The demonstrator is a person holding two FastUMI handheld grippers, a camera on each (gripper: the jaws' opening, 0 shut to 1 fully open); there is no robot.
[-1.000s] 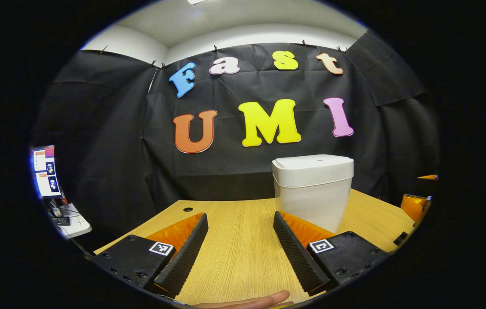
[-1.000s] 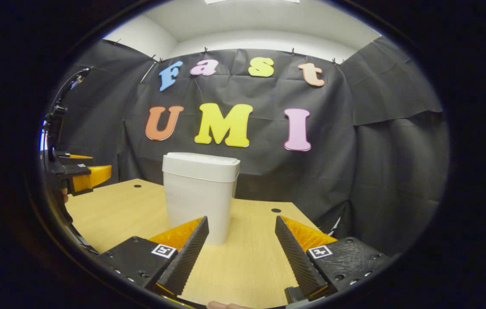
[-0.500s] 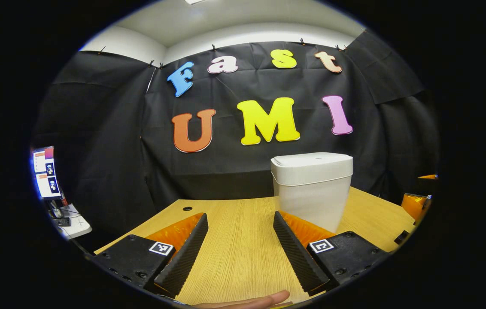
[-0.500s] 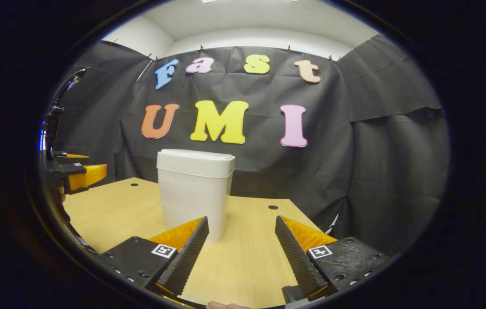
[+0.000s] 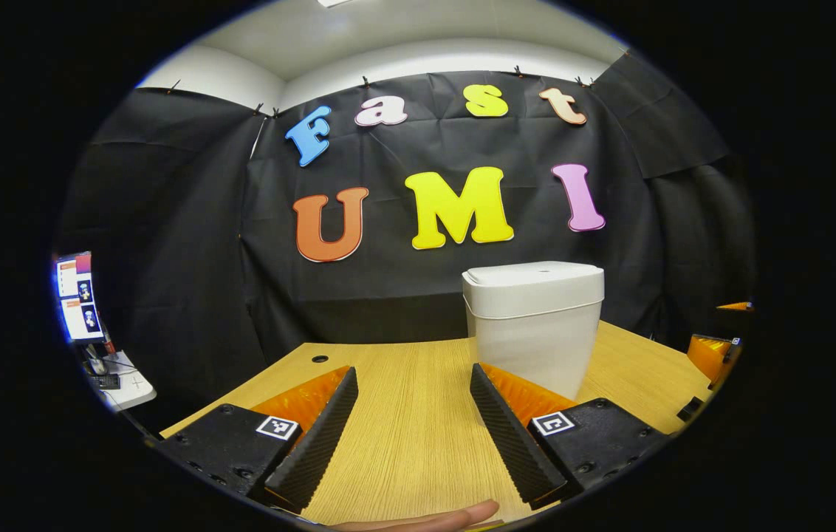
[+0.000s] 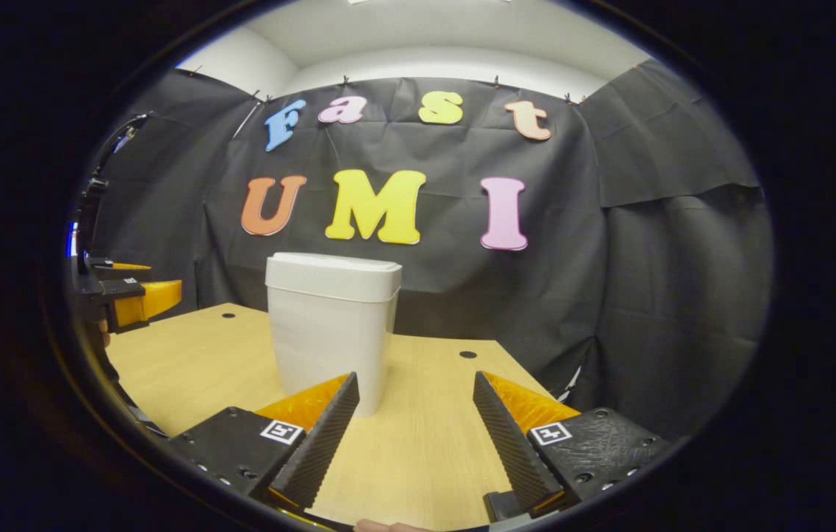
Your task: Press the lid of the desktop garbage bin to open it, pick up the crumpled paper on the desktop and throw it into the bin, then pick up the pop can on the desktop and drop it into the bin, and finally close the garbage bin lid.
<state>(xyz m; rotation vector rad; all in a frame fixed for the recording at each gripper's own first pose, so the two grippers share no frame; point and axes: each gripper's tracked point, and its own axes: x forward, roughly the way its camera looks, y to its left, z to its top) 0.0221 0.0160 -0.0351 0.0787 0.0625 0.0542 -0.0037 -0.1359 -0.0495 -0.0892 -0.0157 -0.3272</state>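
Observation:
A white desktop bin (image 5: 532, 329) with its lid (image 5: 532, 275) down stands on the wooden table, ahead and right of my left gripper (image 5: 410, 436). That gripper is open with bare tabletop between its fingers. In the right gripper view the same bin (image 6: 331, 325) stands ahead and to the left of my right gripper (image 6: 410, 436), which is open and holds nothing. The lid (image 6: 333, 266) lies flat on the bin. Far left in the right gripper view the left gripper (image 6: 130, 299) hangs over the table edge.
The wooden table (image 5: 403, 384) has a small cable hole (image 5: 320, 359) at its far left and another hole (image 6: 467, 355) right of the bin. A side desk with a monitor (image 5: 78, 295) sits far left. A fingertip (image 5: 455, 513) shows at the bottom edge.
Both views have drifted slightly, so the bin sits a little further left and higher in each. Both grippers stay open and the lid stays down.

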